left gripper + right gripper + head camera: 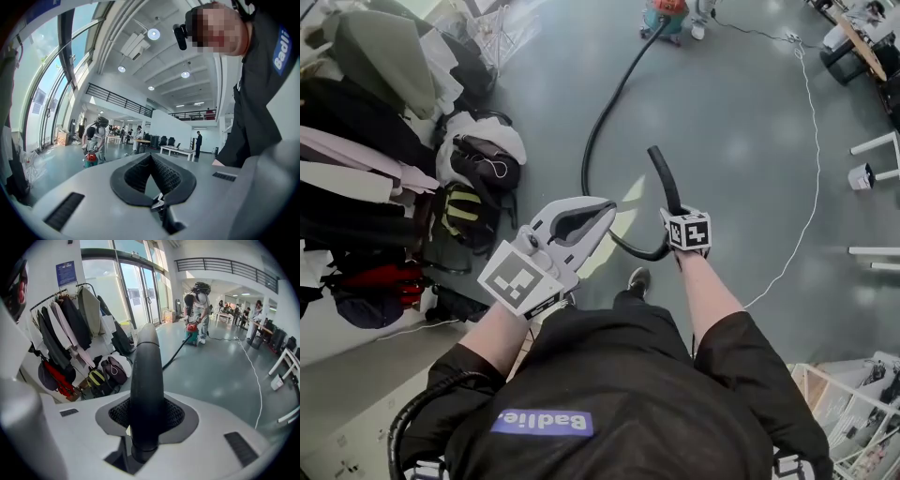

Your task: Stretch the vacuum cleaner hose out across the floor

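The smooth grey floor (722, 122) fills most of the head view, with a rack of hanging coats (356, 112) and some bags (478, 187) at its left side. A long black flexible vacuum hose (602, 112) lies on this floor in a curve from the small red and green vacuum cleaner (666, 14) far ahead. Its end part is raised in the right tool (673, 211), which is closed around it. The left tool (605, 211) is just beside, its jaws together and holding nothing.
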